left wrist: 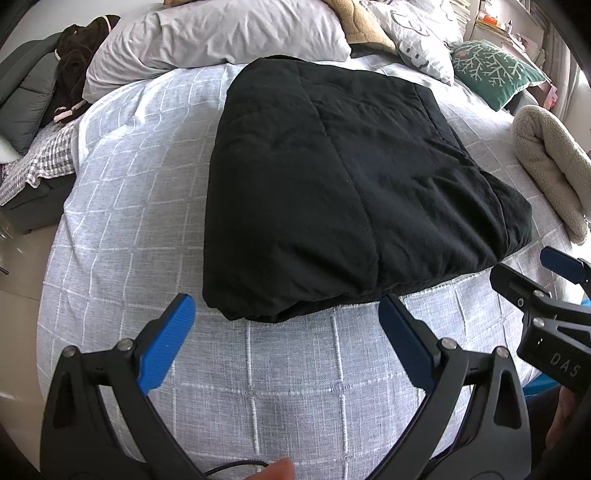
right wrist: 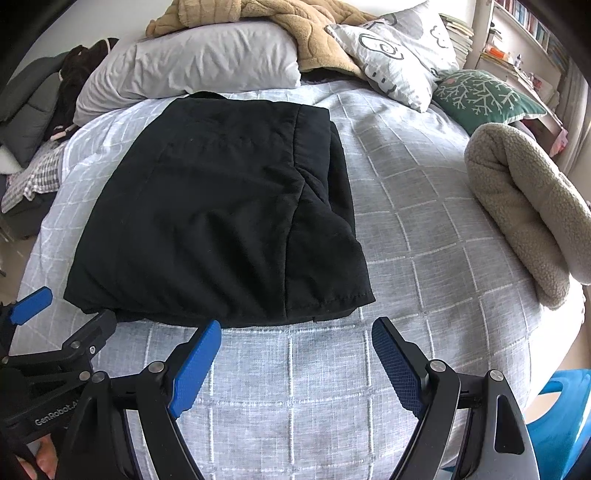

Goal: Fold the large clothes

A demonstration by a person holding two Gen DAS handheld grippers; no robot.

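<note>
A black padded garment (left wrist: pixel 343 184) lies folded into a thick rectangle on the grey checked bedspread (left wrist: pixel 280 387); it also shows in the right wrist view (right wrist: pixel 221 206). My left gripper (left wrist: pixel 286 306) is open and empty, its blue pads just short of the garment's near edge. My right gripper (right wrist: pixel 295 328) is open and empty, also just in front of the near edge, toward its right corner. Each gripper shows at the edge of the other's view: the right one (left wrist: pixel 550 273), the left one (right wrist: pixel 62 314).
Pillows (right wrist: pixel 207 62), a tan fleece (right wrist: pixel 295 26) and a green cushion (right wrist: pixel 484 96) line the head of the bed. A folded beige fleece (right wrist: pixel 524 206) lies at the right edge. A chair with dark clothes (left wrist: pixel 70 74) stands left. A blue stool (right wrist: pixel 561 417) is at lower right.
</note>
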